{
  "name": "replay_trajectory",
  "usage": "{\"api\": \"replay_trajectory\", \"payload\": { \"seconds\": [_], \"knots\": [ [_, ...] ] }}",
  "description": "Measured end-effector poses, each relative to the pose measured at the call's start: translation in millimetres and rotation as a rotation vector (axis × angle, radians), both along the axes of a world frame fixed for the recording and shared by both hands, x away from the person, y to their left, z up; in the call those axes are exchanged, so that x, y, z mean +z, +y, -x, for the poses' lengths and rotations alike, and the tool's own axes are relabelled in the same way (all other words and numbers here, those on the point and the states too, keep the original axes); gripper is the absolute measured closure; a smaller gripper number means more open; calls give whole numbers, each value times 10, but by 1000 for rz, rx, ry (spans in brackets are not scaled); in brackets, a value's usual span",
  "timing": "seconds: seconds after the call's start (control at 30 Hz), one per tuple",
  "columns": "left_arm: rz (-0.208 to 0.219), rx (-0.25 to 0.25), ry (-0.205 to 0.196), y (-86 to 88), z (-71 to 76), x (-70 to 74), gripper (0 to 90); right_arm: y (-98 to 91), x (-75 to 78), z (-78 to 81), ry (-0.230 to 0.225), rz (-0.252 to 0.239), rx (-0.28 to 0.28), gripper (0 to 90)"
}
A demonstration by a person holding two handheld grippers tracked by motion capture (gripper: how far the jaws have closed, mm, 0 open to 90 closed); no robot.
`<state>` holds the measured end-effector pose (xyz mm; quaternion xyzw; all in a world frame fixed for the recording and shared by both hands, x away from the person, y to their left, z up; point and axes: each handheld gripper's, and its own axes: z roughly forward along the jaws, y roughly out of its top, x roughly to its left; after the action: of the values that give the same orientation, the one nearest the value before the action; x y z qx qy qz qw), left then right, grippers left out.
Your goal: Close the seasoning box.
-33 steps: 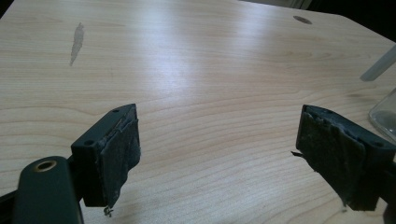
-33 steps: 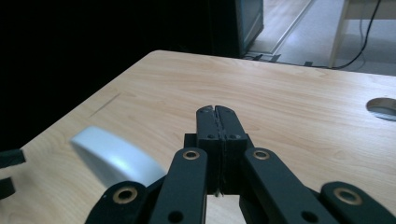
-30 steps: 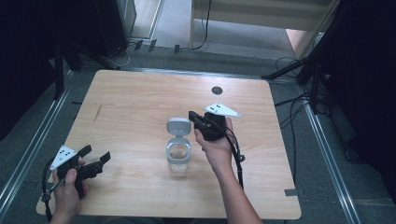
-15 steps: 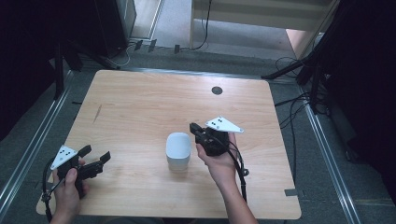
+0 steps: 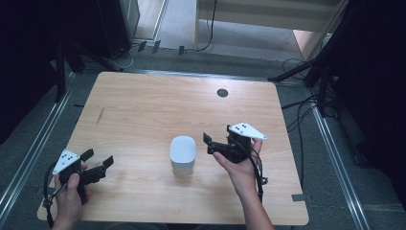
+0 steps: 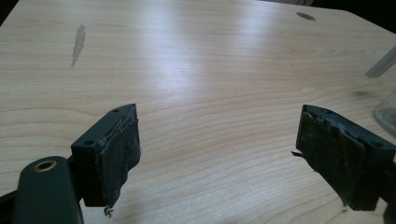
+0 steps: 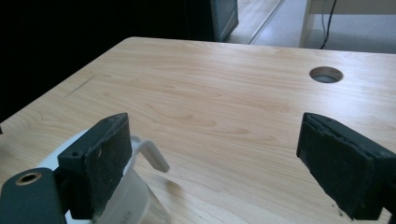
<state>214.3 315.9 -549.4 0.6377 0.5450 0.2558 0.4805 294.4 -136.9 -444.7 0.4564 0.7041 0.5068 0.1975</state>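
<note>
Container [image 5: 182,154] sitting near the middle of the bench [image 5: 143,110], a bit toward the person's edge; from above it's looking like a small rounded-square tub with a white lid on top and a see-through body under it; can't tell what's inside, if anything, since the lid is covering the top. In the right gripper view the same container [image 7: 126,196] is showing at the bottom left, partly behind the left jaw, with a little white tab [image 7: 152,155] sticking out off its rim; the clear wall [image 6: 386,112] is also peeking in at the right edge of the left gripper view.

Right hand-held gripper [image 5: 209,144] is hovering just beside the container on its right, jaws spread wide and holding nothing, not touching it; left hand-held gripper [image 5: 98,163] is sitting well apart at the front left corner of the bench, jaws also wide apart and empty.

Bench is light wood grain, with a round cable hole [image 5: 222,93] toward the far side and a dark smudge [image 5: 100,115] on the left part.
</note>
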Motion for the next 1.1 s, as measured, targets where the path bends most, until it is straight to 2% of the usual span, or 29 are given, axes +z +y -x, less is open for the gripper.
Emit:
{"api": "replay_trajectory", "payload": {
  "seconds": [0.23,0.4,0.67,1.1],
  "knots": [
    [11,6,6,10,-4,-2,136,-244,-49,41,-5,30,-37,107],
    [4,7,4,-1,-4,-2,136,-440,-99,86,-3,43,-66,122],
    [-2,11,4,-9,-6,-4,137,-784,-246,183,26,45,-131,129],
    [-16,16,8,-23,-7,-6,136,-1237,-464,309,55,53,-221,132]
  ]
}}
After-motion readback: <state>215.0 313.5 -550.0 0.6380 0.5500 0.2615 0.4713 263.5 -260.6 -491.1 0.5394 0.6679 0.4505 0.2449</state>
